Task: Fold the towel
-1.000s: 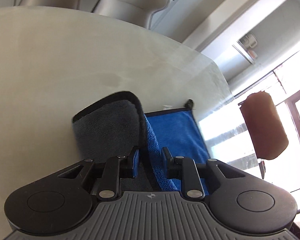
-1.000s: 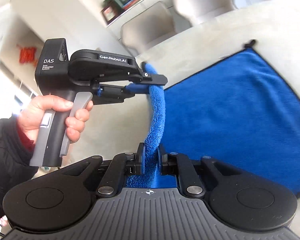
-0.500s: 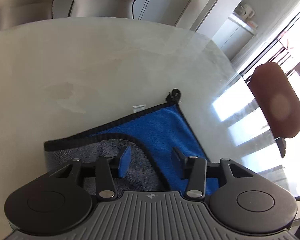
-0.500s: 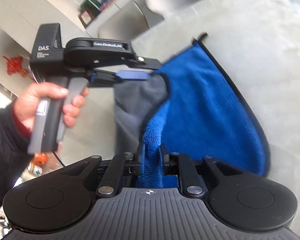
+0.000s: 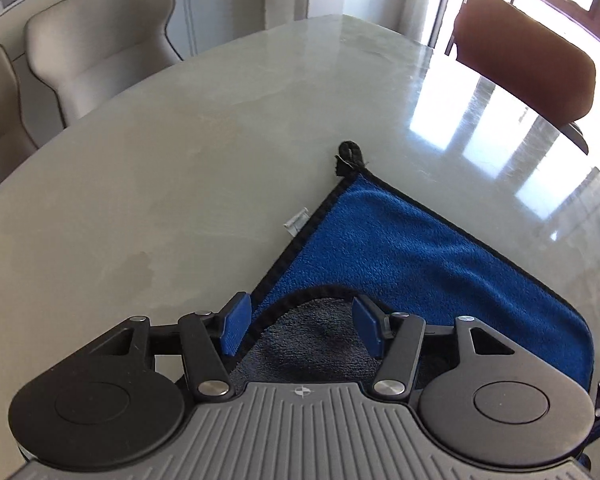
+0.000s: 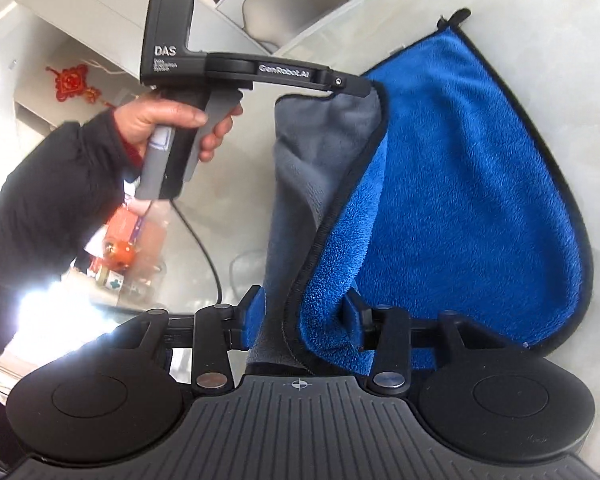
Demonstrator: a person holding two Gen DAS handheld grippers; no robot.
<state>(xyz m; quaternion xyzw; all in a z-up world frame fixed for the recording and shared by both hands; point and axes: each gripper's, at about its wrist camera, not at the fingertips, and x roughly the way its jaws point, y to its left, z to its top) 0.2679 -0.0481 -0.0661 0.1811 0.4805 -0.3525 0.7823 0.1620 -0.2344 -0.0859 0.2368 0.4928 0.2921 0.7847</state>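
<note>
Near part of towel (image 5: 400, 240) hidden beneath left gripper (image 5: 298, 326); table's (image 5: 180, 160) ends cropped.

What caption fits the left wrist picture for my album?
Open left gripper over the blue towel on the table.

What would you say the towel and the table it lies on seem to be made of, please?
The towel looks like plush microfibre: a fuzzy, looped blue pile on one face, a grey pile on the other, with a black stitched edge. The table looks like polished stone or a stone-look slab: pale, faintly mottled, with a glossy finish that mirrors the window light. Which of the two cannot be told.
</note>
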